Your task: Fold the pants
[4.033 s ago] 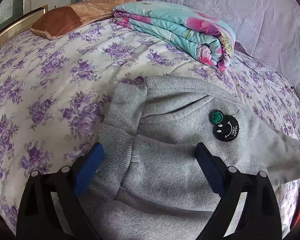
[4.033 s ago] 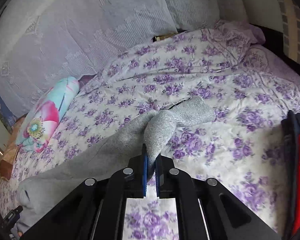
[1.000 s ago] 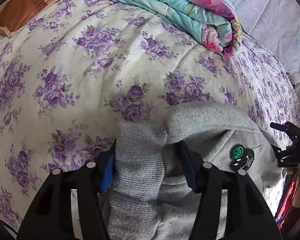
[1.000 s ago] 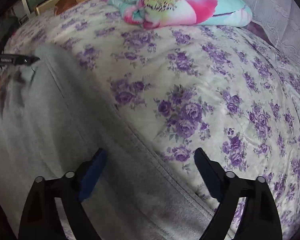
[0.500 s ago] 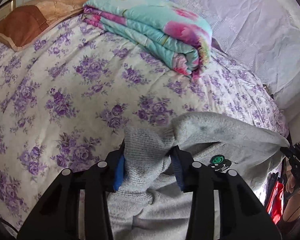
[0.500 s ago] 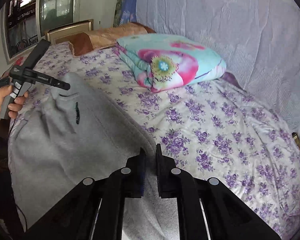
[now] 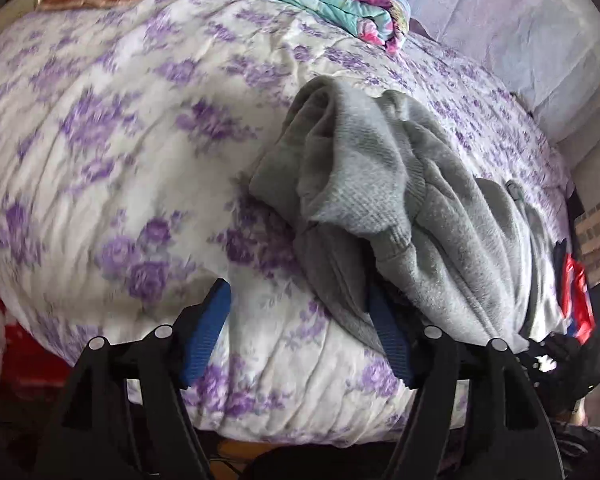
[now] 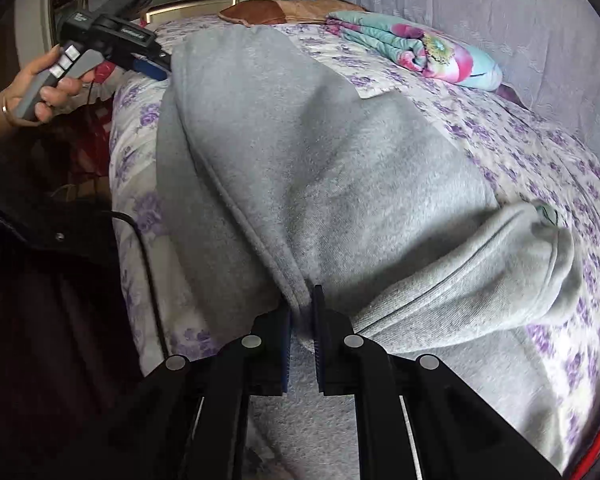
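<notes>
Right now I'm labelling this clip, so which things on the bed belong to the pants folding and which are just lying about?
In the job:
- grey fleece pants
- right tongs, shut on a pants seam
- left tongs, open, holding nothing

Lying about:
- folded turquoise and pink floral quilt
- brown pillow
- purple-flowered white bedspread, the work surface

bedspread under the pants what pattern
Purple flowers on white; the bedspread shows best in the left wrist view, beneath the grey pants.

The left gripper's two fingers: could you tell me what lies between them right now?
In the left wrist view, only bare floral bedsheet lies between the open left gripper; the grey pants drape past its right finger.
</notes>
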`<state>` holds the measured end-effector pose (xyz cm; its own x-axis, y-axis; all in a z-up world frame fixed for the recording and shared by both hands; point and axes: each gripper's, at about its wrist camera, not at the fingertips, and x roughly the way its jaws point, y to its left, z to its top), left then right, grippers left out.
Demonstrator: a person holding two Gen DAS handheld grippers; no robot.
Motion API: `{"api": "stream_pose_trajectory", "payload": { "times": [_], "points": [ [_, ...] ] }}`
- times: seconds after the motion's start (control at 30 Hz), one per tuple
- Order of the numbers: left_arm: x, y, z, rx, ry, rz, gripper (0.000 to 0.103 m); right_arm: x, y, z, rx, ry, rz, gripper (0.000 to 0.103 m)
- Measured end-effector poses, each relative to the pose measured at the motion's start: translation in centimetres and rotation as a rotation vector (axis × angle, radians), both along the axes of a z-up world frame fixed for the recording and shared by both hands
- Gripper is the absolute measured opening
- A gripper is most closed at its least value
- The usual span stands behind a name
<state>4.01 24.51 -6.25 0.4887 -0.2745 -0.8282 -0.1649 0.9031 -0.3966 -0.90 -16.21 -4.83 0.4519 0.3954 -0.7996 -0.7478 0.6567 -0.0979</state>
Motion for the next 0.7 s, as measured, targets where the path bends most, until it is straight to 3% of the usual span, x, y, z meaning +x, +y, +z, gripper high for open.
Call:
{"api": "stream_pose_trajectory", "payload": {
  "times": [0.07,0.1,0.17,0.33,0.37,0.43,0.5,0.6,0.7],
  "points": [
    [-1.0,0.9,1.0,-0.07,-0.032,0.032,0.071,0.6,-0.8,1.1,0.075,0.029,-0.034,0.01],
    [-1.3,1.1,2.0,-0.104,-0.064,0.049,0.079,0.6,-0.9,1.6,0.095,0.028,-0.035,0.01],
    [-1.3,0.9,3.4,-0.12,-0.112,0.087,0.085,0.4,-0.8,1.8,0.091,0.011,-0.03,0.01],
    [1.9,-0.4,3.0,-0.161,-0.059,0.123,0.085,0.0,-0.4,0.7,0.078,0.006,-0.05,0.01],
    [2.5,-0.6,2.6,-0.176,-0.05,0.13,0.082,0.0,-0.4,0.6,0.081,0.006,-0.057,0.01],
    [4.2,-1.1,2.3,-0.179,-0.043,0.111,0.049,-0.2,-0.4,0.9,0.093,-0.002,-0.063,0.01],
    [5.2,-1.1,2.6,-0.168,-0.047,0.114,0.03,-0.5,-0.3,2.2,0.121,-0.029,-0.06,0.01],
    [5.0,-1.6,4.8,-0.125,-0.118,0.112,0.026,-1.5,-0.2,4.6,0.183,-0.065,-0.047,0.01],
    [4.3,-1.2,4.3,-0.075,-0.121,0.121,0.026,-2.0,0.8,2.6,0.12,-0.017,-0.025,0.011]
  ]
}}
